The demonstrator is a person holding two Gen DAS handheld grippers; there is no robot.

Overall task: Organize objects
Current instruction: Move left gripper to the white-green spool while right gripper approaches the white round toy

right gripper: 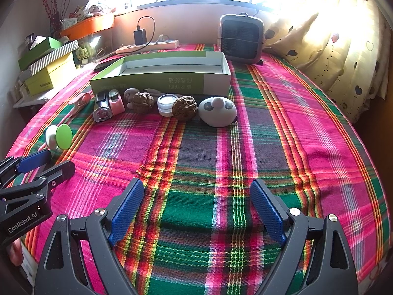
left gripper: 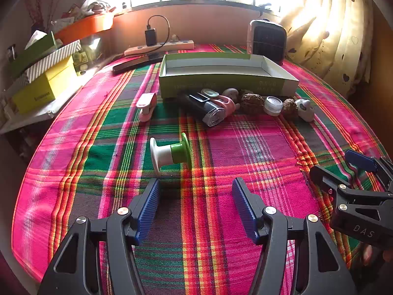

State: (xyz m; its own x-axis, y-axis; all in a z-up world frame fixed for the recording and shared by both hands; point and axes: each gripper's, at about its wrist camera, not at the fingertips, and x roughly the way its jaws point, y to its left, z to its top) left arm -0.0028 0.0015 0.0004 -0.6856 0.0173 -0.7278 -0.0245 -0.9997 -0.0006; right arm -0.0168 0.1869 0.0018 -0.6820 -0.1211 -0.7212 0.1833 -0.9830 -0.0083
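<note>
An open green-and-white box (left gripper: 228, 83) (right gripper: 159, 83) stands empty at the back of the plaid cloth. Along its front lie small items: a black device (left gripper: 208, 109) (right gripper: 102, 109), a pink clip (left gripper: 146, 107), two walnuts (right gripper: 184, 109), a small white jar (right gripper: 167, 104) and a white panda-faced gadget (right gripper: 217, 110). A green-and-white spool (left gripper: 172, 153) (right gripper: 60, 136) lies on its side, just ahead of my left gripper (left gripper: 196, 186), which is open and holds nothing. My right gripper (right gripper: 196, 186) is open over bare cloth, well short of the items.
A small heater (right gripper: 242, 39) and a power strip with a charger (right gripper: 147, 44) sit by the back wall. Stacked boxes (left gripper: 46, 73) and an orange tray (right gripper: 88, 27) crowd the left shelf. A curtain (right gripper: 331, 49) hangs at right. Each gripper shows at the edge of the other's view.
</note>
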